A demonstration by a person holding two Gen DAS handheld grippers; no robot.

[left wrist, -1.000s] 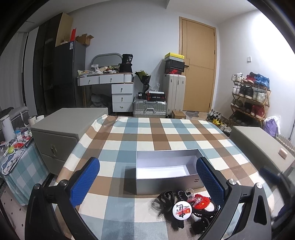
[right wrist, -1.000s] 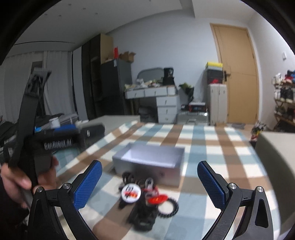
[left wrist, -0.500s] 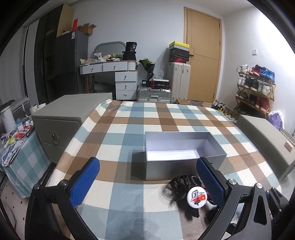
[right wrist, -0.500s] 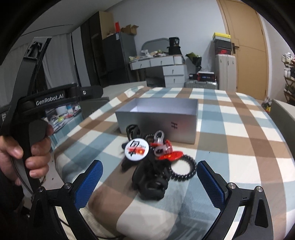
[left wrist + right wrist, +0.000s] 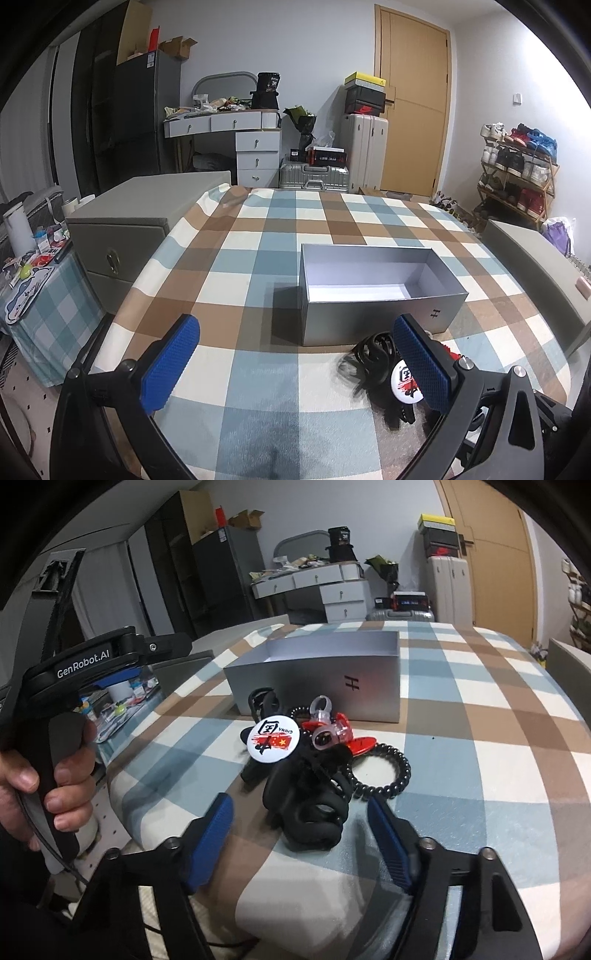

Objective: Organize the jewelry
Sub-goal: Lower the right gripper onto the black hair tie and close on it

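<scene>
The right gripper (image 5: pixel 299 834), nearer than the wide-open, empty left gripper (image 5: pixel 295 365), is closing its jaws around the black hair claw (image 5: pixel 314 805) just ahead, pads not yet touching.

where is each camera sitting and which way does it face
Left wrist view: sits on the left gripper, facing across the checked table at the open grey box; its open blue fingers show.
Right wrist view: sits on the right gripper, low by the pile of hair ties; its jaws are closing with nothing pressed, and a hand holding the left gripper shows.
Shared: box, round badge, pile, door.
</scene>
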